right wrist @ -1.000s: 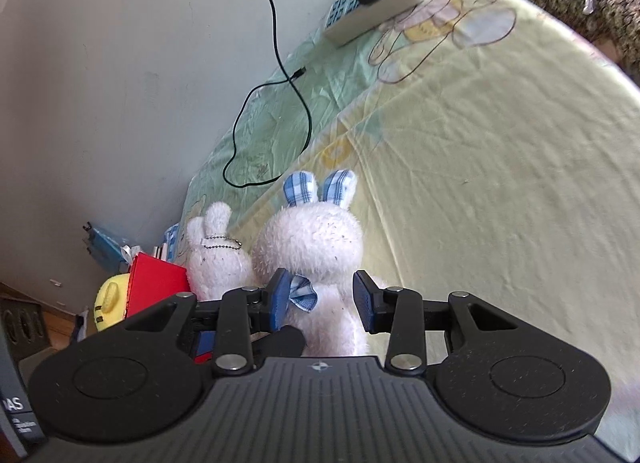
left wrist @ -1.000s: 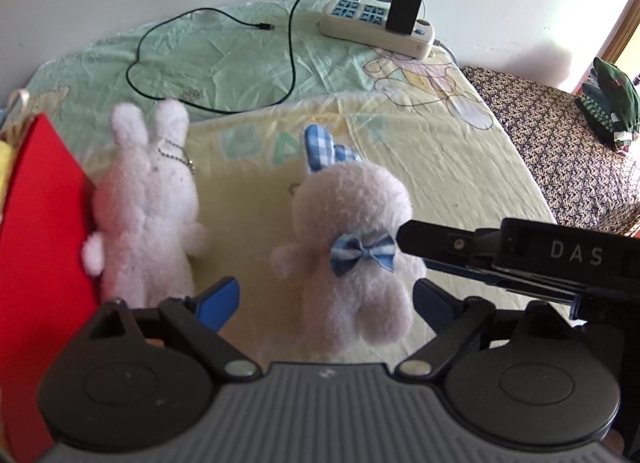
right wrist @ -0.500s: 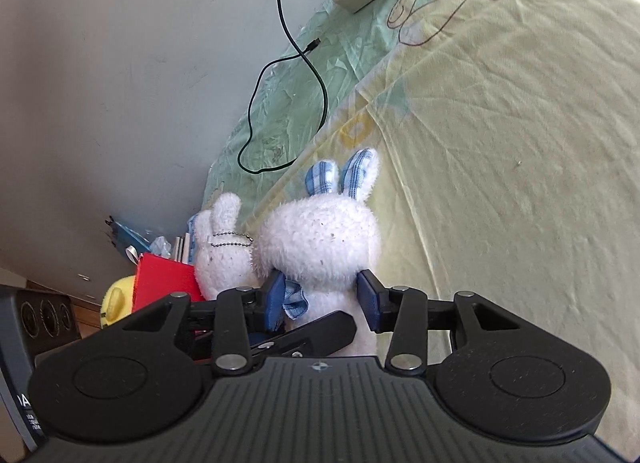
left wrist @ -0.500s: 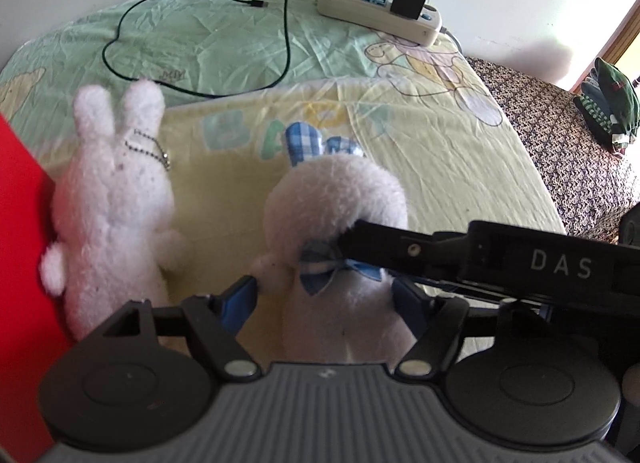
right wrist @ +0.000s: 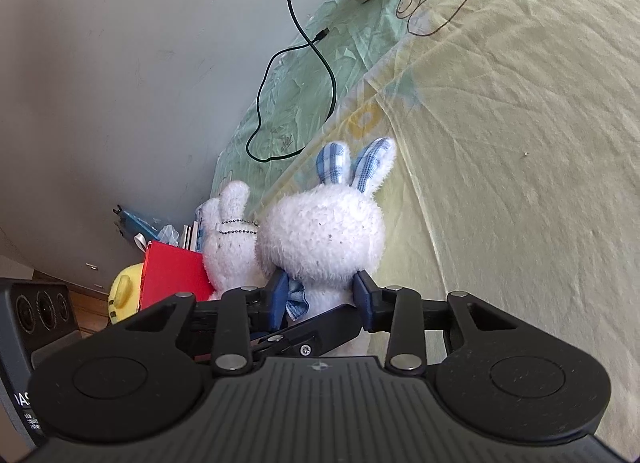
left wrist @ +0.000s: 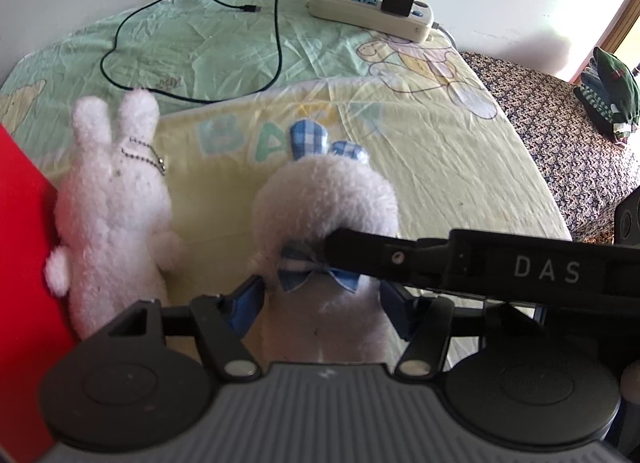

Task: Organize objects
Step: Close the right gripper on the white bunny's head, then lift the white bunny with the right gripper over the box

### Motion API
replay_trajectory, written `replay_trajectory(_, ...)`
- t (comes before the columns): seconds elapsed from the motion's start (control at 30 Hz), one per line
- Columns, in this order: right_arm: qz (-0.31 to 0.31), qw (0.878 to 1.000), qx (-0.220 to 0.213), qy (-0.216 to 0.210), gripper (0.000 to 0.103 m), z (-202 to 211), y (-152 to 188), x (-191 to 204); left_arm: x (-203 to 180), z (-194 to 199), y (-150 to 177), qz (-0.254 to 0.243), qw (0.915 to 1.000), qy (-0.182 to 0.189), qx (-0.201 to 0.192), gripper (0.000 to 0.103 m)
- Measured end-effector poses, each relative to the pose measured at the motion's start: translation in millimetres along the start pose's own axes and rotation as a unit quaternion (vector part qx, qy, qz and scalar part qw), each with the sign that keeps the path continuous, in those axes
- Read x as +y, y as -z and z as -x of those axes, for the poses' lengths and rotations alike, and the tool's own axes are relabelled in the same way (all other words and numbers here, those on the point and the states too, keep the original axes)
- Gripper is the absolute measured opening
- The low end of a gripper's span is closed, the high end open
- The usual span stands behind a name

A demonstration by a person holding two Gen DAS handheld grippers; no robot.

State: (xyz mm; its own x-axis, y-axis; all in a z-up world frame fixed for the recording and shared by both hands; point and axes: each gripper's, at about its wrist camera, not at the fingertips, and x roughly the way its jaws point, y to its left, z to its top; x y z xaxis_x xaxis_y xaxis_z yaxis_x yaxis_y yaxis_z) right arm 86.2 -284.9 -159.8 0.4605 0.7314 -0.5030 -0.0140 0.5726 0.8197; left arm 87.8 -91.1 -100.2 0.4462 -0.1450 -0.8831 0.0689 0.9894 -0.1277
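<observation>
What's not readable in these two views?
- Blue-eared bunny: lower body hidden in both views by the gripper housings.
- Left gripper: contact with the bunny unclear; right gripper crosses it.
- Red box: cut off by the left edge.
- Yellow toy: mostly behind the red box.

On the bed sheet [left wrist: 460,151], two plush rabbits [left wrist: 324,215] [left wrist: 112,203] sit side by side.

Left wrist view: looked forward and down from close behind the blue-eared plush rabbit [left wrist: 326,199], toward the wall and power strip [left wrist: 370,15] at upper right of frame. Right wrist view: equally close, tilted, rabbit [right wrist: 324,227] at centre. Shared: both rabbits, black cable [left wrist: 276,43], red box [right wrist: 172,271], bedsheet [right wrist: 500,143].
</observation>
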Motion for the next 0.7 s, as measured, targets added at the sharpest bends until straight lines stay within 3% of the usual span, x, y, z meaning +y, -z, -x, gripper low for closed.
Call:
replay_trajectory(0.07, -0.001, 1.000, -0.001, 0.001, 0.035, 3, 1, 0, -4, 3, 1, -0.004, 1.0000, 0.006, -0.002, 0.056)
replay_trajectory(0.7, 0.000, 1.000, -0.006, 0.008, 0.033, 42, 25, 12, -32, 36, 31, -0.042, 0.9990, 0.010, -0.012, 0.054)
